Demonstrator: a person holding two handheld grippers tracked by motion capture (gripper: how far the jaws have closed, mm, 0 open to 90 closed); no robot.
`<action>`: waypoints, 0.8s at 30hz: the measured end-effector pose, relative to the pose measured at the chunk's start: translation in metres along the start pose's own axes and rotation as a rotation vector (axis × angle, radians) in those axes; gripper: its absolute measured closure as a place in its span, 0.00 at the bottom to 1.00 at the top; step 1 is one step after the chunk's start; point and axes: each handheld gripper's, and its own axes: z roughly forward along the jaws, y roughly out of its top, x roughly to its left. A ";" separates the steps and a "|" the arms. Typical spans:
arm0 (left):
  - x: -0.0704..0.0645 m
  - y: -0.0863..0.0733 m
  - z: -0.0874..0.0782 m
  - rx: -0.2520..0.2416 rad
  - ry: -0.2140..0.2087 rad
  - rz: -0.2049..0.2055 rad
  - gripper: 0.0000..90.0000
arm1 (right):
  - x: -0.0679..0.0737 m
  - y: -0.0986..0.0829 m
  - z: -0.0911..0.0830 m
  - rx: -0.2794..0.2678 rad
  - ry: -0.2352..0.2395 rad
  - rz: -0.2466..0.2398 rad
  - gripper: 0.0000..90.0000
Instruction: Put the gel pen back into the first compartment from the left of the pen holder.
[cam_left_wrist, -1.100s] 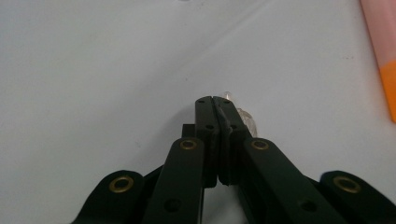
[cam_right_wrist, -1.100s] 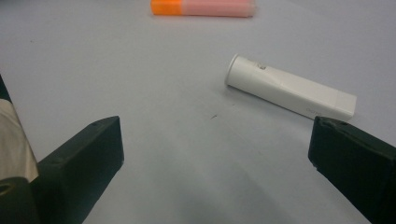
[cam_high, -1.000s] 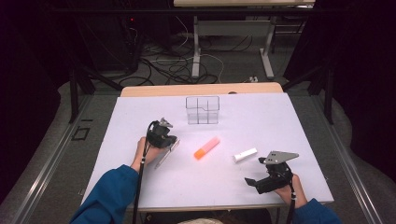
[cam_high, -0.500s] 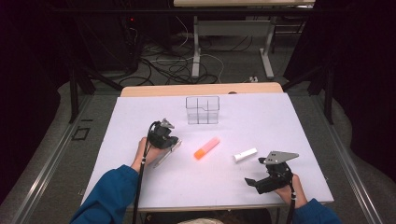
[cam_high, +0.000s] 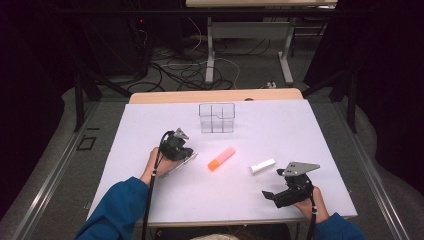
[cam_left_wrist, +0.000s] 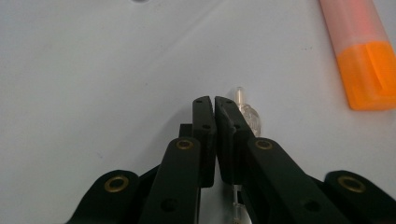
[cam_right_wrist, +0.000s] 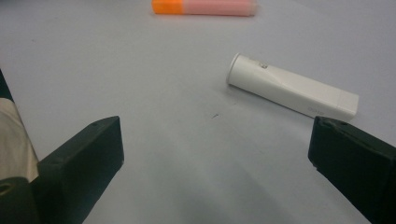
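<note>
My left gripper (cam_high: 186, 152) (cam_left_wrist: 215, 100) rests low on the white table with its jaws together. A clear thin pen (cam_left_wrist: 250, 117) lies along and under its right jaw, not between the tips; it is a silvery streak (cam_high: 176, 168) in the high view. An orange-and-pink highlighter (cam_high: 221, 158) (cam_left_wrist: 363, 56) lies just right of it. My right gripper (cam_high: 273, 184) (cam_right_wrist: 217, 140) stands wide open near the front right edge, nothing between its jaws. A white capped tube (cam_high: 262, 166) (cam_right_wrist: 292, 91) lies just ahead of it, with the highlighter (cam_right_wrist: 205, 7) beyond.
A clear plastic organiser (cam_high: 216, 118) with compartments stands at the back middle of the white table (cam_high: 280, 130). A wooden strip (cam_high: 215, 96) edges the far side. Beyond it are cables and desk legs on the floor.
</note>
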 end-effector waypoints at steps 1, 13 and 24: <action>-0.001 0.000 0.000 0.003 -0.003 0.000 0.97 | 0.000 0.000 0.000 0.000 0.000 -0.001 0.03; -0.003 0.000 0.000 0.003 -0.012 0.007 0.96 | 0.000 0.000 0.000 0.001 0.001 -0.001 0.03; -0.006 0.004 -0.012 0.007 0.006 0.028 0.86 | 0.000 0.000 0.000 0.000 0.005 0.002 0.03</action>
